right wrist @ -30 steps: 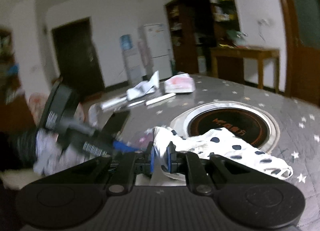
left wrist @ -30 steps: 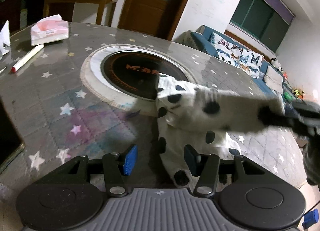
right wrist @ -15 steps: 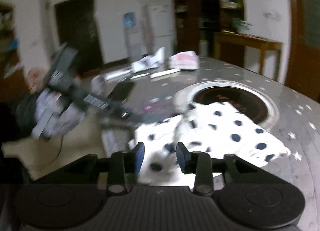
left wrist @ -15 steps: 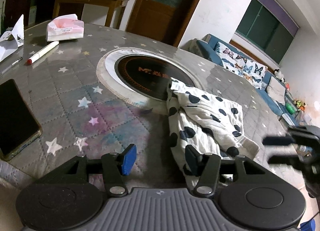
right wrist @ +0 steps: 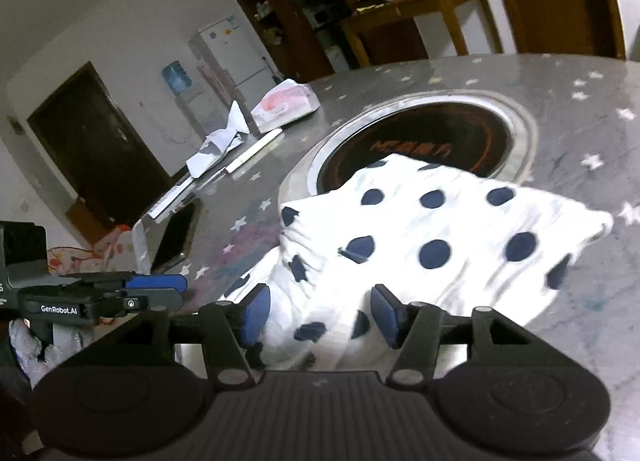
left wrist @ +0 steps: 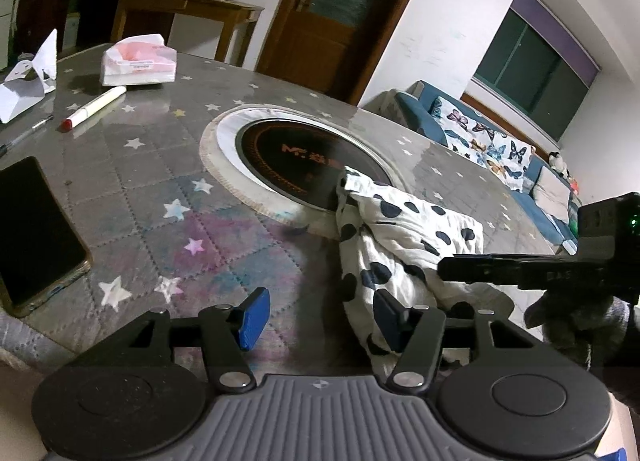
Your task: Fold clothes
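Observation:
A white garment with dark polka dots (left wrist: 400, 237) lies folded in a loose bundle on the grey star-patterned table, its far corner over the round black cooktop (left wrist: 304, 153). It also shows in the right wrist view (right wrist: 420, 237). My left gripper (left wrist: 320, 317) is open and empty, just left of the garment's near end. My right gripper (right wrist: 318, 315) is open, its fingers wide apart over the garment's near edge. The right gripper also shows from the side in the left wrist view (left wrist: 520, 269).
A black phone (left wrist: 32, 229) lies at the table's left edge. A red-capped marker (left wrist: 94, 107), a pen, folded white paper (left wrist: 28, 81) and a pink tissue pack (left wrist: 138, 63) sit at the far left. A sofa (left wrist: 500, 149) stands beyond the table.
My right gripper let go of the garment and opened wide. The garment dropped from being stretched in the air into a bundle on the table. My left gripper stayed open.

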`<action>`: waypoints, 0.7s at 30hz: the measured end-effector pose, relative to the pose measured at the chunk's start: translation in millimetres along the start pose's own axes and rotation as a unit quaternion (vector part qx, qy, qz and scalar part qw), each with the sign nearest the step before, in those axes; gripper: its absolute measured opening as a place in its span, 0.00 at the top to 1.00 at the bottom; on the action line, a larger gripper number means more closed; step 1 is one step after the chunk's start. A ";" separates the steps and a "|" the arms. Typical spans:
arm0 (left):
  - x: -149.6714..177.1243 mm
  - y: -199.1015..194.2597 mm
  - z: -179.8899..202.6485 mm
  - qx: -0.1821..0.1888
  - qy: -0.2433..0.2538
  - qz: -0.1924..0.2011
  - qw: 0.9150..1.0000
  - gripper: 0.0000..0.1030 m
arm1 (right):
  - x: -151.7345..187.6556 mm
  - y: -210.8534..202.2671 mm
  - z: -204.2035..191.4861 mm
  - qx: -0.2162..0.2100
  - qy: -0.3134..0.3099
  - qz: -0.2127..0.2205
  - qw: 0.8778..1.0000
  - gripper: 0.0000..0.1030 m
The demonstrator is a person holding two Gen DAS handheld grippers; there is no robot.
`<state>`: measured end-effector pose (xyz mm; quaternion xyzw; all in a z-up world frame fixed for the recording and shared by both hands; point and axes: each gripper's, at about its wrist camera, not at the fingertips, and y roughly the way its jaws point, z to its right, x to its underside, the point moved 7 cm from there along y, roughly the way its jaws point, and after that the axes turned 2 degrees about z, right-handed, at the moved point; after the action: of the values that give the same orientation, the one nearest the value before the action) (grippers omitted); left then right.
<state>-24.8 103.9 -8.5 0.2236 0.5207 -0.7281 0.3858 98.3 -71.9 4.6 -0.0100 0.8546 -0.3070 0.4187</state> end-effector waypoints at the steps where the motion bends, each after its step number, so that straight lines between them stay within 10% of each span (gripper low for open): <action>1: -0.9 -1.1 -1.6 -0.002 -0.002 0.002 1.000 0.41 | 0.2 3.1 -1.2 -0.006 0.001 0.000 1.000 0.44; 11: -12.5 -6.6 -13.3 -0.022 -0.013 0.022 0.999 0.36 | 18.0 -21.4 -83.2 -0.111 -0.108 -0.012 0.988 0.39; 21: -19.7 11.3 16.4 0.011 0.025 0.024 0.999 0.49 | 45.8 -49.9 -76.2 -0.065 -0.088 -0.012 0.994 0.39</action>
<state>-2.7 93.2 5.1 0.2587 0.5169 -0.7181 0.3876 1.6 -85.6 33.8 -0.0750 0.8323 -0.2535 0.4872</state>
